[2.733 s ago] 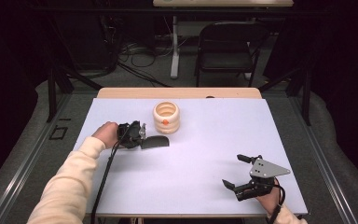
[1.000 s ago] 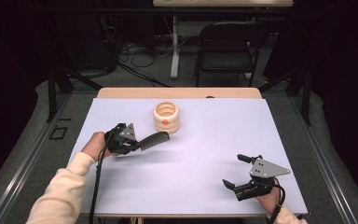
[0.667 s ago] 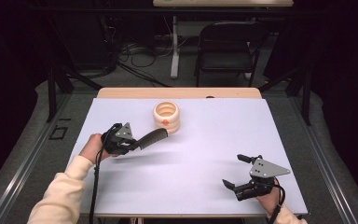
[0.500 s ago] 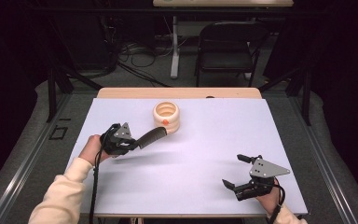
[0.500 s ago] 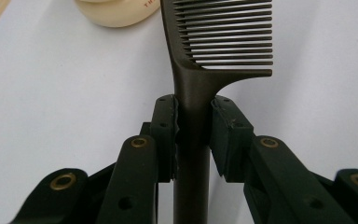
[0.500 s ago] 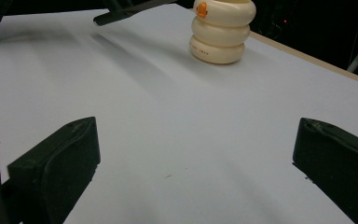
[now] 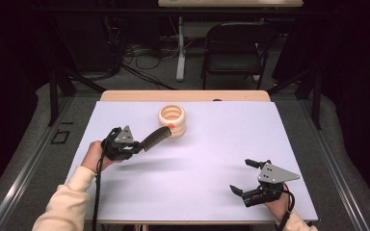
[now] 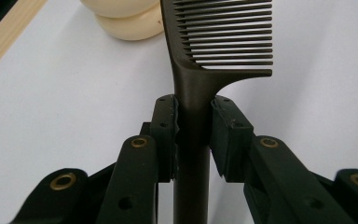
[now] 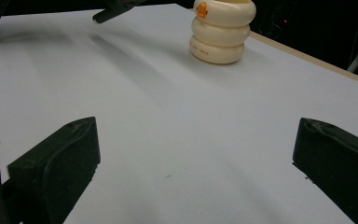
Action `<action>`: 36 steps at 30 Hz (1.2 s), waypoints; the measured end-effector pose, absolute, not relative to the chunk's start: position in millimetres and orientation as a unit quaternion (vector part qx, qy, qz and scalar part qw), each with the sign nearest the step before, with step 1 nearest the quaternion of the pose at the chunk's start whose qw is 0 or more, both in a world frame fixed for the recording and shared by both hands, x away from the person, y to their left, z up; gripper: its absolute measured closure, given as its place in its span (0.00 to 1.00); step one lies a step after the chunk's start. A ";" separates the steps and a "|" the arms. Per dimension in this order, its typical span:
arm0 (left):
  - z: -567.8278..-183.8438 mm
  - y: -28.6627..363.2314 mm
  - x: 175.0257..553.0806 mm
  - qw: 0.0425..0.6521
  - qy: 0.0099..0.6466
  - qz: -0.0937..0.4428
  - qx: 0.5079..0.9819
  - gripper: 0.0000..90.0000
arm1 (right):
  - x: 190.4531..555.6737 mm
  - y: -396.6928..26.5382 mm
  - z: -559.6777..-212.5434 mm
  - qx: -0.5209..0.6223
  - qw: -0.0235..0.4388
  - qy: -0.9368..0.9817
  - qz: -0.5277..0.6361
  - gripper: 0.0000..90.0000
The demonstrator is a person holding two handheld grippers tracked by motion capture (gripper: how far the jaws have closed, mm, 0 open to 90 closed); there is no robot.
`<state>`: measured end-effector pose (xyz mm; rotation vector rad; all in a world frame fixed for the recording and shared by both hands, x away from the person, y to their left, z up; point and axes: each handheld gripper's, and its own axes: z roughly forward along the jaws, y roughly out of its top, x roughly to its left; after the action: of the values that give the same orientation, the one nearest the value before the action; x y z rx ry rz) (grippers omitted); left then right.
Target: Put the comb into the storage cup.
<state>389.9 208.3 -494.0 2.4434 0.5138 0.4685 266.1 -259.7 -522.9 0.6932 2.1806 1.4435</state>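
Observation:
A dark brown comb (image 8: 200, 60) is clamped by its handle between the pads of my left gripper (image 8: 193, 135). In the high view the left gripper (image 7: 139, 147) holds the comb (image 7: 156, 137) above the white table, its toothed end tilted up toward a cream ribbed holder (image 7: 172, 120) with an orange mark. The holder (image 8: 126, 18) stands just beyond the comb's teeth. My right gripper (image 7: 248, 178) rests near the table's front right with its jaws wide apart and nothing between them. The holder (image 9: 221, 30) stands far off in the right gripper view.
The white table top (image 7: 212, 144) has a wooden strip (image 7: 183, 95) along its far edge. A folding chair (image 7: 233, 45) and cables lie on the dark floor behind the table.
My left hand has drawn back to the left and lifted the comb, whose tip now points up at the holder. The right gripper has stayed where it was.

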 end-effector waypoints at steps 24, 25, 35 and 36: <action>-493.8 214.1 389.8 0.328 0.245 0.182 0.894 0.80 | 266.5 -259.7 -523.5 0.252 0.214 0.788 0.519 0.00; -493.9 214.2 389.8 0.331 0.250 0.182 0.891 0.80 | 266.6 -259.8 -523.5 0.252 0.215 0.789 0.518 0.00; -492.6 214.6 389.2 0.347 0.263 0.195 0.879 0.80 | 266.7 -259.6 -523.8 0.253 0.214 0.789 0.517 0.00; -492.7 214.5 389.3 0.348 0.265 0.195 0.878 0.80 | 266.8 -259.6 -523.8 0.253 0.214 0.789 0.517 0.00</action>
<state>389.3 214.5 -492.7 2.2771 0.6863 0.5062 266.8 -259.6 -523.8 0.7010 2.1896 1.4342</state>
